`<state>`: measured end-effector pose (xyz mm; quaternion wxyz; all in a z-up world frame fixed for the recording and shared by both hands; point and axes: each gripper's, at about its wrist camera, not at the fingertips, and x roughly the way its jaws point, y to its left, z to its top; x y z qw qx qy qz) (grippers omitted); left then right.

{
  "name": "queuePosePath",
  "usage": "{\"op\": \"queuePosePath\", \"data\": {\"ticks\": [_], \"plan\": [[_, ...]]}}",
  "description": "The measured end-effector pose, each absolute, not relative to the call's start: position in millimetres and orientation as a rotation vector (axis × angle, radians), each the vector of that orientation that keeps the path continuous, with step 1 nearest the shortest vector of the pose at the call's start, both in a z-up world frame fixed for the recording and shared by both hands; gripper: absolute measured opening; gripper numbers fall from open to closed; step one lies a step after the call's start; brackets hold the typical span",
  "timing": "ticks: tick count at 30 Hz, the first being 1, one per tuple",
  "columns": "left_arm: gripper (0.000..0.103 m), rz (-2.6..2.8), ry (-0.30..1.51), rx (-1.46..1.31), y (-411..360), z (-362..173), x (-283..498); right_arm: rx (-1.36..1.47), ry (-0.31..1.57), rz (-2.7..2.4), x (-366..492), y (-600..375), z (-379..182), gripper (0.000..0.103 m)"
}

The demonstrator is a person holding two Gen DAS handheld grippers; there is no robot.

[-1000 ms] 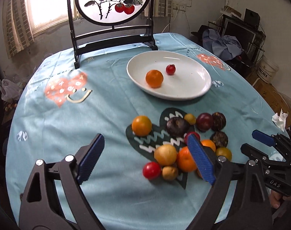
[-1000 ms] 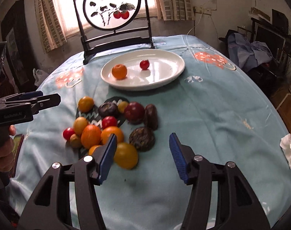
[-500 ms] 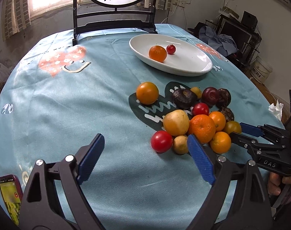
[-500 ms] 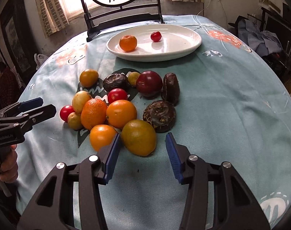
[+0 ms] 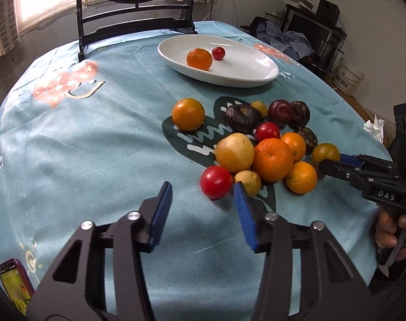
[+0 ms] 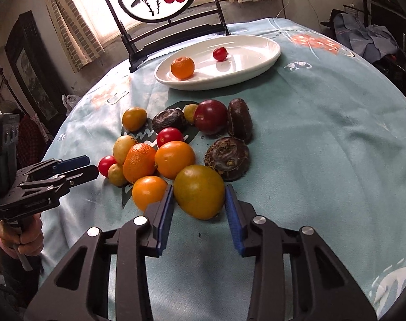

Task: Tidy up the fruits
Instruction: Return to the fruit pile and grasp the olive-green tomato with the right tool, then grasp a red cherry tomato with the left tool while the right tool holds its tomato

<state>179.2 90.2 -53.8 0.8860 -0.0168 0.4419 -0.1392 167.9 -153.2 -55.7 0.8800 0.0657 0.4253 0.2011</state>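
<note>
Both grippers have dropped nearer the fruit pile on the desk (image 5: 69, 139), jaws just closing. Left gripper (image 5: 203, 195) stands spread and empty, the red tomato (image 5: 216, 182) just ahead. Only the right wrist view shows the right gripper (image 6: 198, 200) pinching the greenish-orange fruit (image 6: 198, 191). White plate (image 6: 256, 61) holds an orange and a small tomato.

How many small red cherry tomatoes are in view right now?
3. One small red cherry tomato lies in the white oval plate. One sits mid-pile beside the dark plum. One sits at the pile's near-left edge, just ahead of the left gripper. Others could hide behind larger fruit.
</note>
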Motion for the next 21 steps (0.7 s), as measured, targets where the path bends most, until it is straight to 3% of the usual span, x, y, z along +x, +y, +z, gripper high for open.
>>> {"op": "queuePosePath", "data": {"ticks": [21], "plan": [[0.037, -0.425, 0.967, -0.06, 88, -66, 207, 0.15, 0.873, 0.425, 154, -168, -50, 0.038]]}}
